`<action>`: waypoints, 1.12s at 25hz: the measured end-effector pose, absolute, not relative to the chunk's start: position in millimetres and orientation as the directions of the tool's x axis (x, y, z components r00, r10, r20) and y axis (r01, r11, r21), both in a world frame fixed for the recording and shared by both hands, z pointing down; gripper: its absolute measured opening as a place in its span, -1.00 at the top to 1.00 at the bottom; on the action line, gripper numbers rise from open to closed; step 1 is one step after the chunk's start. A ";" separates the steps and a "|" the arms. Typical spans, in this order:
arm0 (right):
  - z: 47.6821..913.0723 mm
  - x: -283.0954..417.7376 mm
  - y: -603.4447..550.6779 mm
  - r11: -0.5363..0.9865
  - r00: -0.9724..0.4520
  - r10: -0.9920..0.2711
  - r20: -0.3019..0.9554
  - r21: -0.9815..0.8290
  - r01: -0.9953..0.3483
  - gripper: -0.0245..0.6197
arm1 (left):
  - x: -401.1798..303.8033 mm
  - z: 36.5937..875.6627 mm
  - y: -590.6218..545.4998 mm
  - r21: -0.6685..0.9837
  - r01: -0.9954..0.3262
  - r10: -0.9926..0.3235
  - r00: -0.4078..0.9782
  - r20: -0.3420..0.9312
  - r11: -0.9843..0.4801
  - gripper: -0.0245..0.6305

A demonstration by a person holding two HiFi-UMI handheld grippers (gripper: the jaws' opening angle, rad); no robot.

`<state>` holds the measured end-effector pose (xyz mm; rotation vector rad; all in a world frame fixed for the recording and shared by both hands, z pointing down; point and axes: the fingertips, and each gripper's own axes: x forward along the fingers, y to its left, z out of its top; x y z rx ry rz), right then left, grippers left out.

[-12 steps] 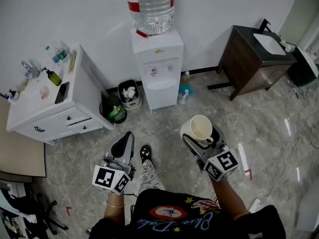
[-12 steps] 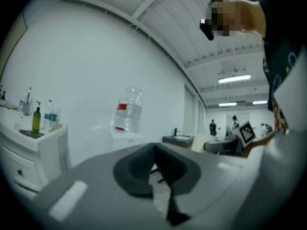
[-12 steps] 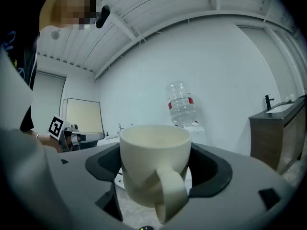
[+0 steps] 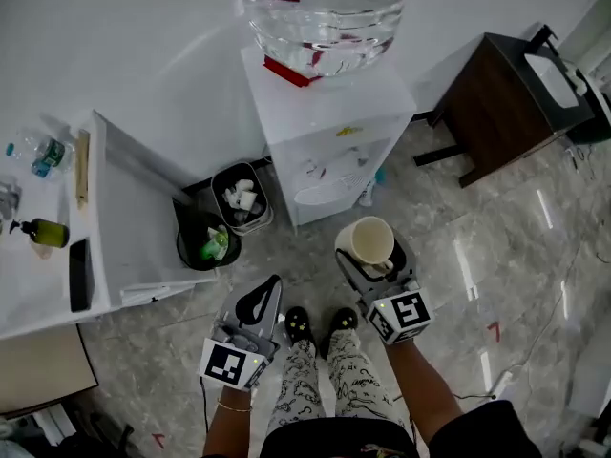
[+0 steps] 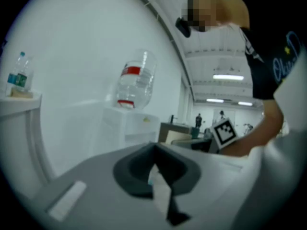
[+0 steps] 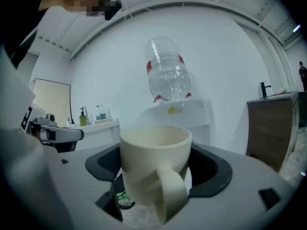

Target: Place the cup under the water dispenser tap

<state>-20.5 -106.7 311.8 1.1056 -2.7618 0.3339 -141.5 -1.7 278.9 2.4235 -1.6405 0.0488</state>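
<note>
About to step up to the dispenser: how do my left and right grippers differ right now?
The right gripper clamps the upright cream cup; the left gripper holds nothing. The right jaws stand wide around the cup; the left jaws are together. The right gripper sits nearer the water dispenser than the left. Both point toward the dispenser.

Cream cup [image 4: 370,240] upright, in R gripper [image 4: 372,253]
</note>
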 end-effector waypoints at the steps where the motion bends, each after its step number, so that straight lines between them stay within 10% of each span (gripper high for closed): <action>1: 336.9 -27.8 -117.6 0.699 -0.713 -0.662 0.233 -0.151 -0.699 -0.30 | -141.5 300.3 -9.5 0.154 -0.924 -0.912 0.373 0.171 -0.349 0.93; 11: 530.9 -83.7 -219.0 0.675 -0.656 -0.687 0.312 -0.057 -0.735 -0.30 | -173.1 475.3 -52.0 0.107 -0.977 -0.918 0.209 0.337 -0.184 0.93; 28: 563.5 -116.8 -239.6 0.689 -0.666 -0.702 0.252 0.001 -0.725 -0.30 | -169.6 501.5 -40.4 0.165 -0.967 -0.896 0.243 0.371 -0.194 0.93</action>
